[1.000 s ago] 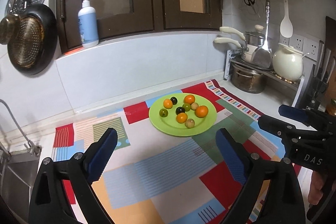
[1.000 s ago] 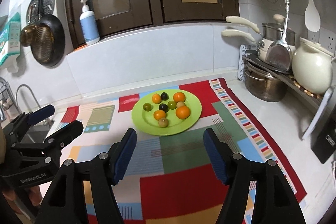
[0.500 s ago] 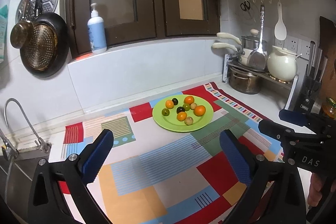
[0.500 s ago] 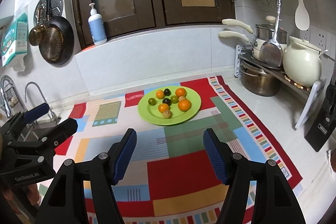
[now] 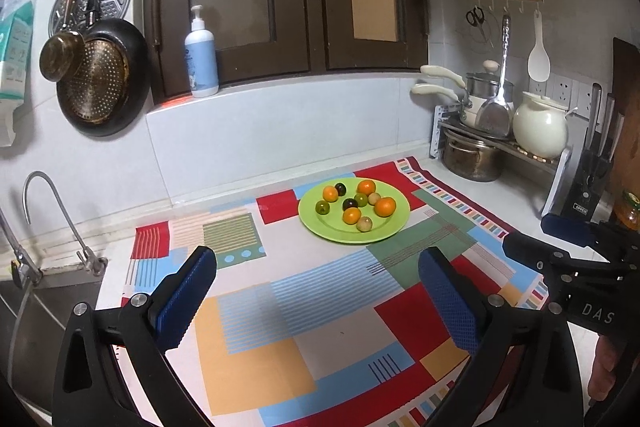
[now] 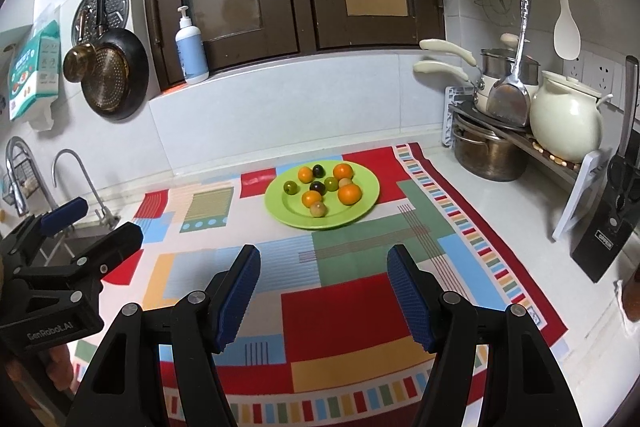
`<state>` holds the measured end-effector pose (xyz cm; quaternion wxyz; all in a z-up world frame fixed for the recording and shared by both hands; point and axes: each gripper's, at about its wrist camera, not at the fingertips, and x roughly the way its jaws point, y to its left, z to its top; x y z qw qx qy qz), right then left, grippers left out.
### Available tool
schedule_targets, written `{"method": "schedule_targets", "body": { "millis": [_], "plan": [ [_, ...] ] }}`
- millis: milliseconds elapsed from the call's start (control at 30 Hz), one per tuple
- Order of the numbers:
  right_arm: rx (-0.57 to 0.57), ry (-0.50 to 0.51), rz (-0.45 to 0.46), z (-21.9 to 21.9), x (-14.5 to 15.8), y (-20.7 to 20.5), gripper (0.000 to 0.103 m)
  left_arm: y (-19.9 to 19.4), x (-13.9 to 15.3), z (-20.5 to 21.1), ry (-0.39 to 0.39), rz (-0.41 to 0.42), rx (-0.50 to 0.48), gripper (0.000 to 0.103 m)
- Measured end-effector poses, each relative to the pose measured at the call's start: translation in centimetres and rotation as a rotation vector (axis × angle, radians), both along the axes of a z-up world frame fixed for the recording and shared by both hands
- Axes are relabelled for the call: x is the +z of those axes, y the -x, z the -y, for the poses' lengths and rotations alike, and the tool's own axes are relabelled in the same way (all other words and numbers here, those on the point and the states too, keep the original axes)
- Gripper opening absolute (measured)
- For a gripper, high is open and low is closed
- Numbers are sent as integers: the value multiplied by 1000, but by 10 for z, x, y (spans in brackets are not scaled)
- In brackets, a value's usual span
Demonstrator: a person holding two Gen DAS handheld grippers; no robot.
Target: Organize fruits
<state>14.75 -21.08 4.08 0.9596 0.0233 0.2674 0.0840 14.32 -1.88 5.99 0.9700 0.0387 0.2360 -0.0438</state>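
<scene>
Fruits (image 5: 354, 205) are what I am here to sort, and neither tool has one: my left gripper (image 5: 318, 301) hangs with its blue pads (image 5: 186, 297) spread wide and nothing between them, and my right gripper (image 6: 324, 293) is just as wide apart and empty, both held above the near part of the patchwork mat (image 5: 320, 311). Further out, well apart from both tools, the whole lot sits together on the green plate (image 6: 362, 205) at the far side of the mat: four orange ones, two dark ones, two green ones and two pale brownish ones, several touching or just beside one another near the middle. I see no second dish or bowl to sort into, so I judge the sorting either done or to be done within the plate itself; I cannot tell which. The risk from here lies in that tight cluster. If I bring wide pads down on the front orange fruit (image 6: 349, 194), a pad may nudge the pale fruit (image 6: 318, 209) just beside it, and round fruit on a shallow plate rolls easily, perhaps over the rim onto the mat. Squeezing hard could also bruise the small ones. Beyond the plate, the pot rack (image 6: 496, 131) stands to the right and the sink (image 5: 44, 291) to the left.
</scene>
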Motion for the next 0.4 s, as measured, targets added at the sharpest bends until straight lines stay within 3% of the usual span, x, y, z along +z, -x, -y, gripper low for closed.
{"method": "schedule_targets", "body": {
  "millis": [400],
  "plan": [
    [-5,-6,6,0,0,11,67,8,3,0,5,9,-4,103]
  ]
}}
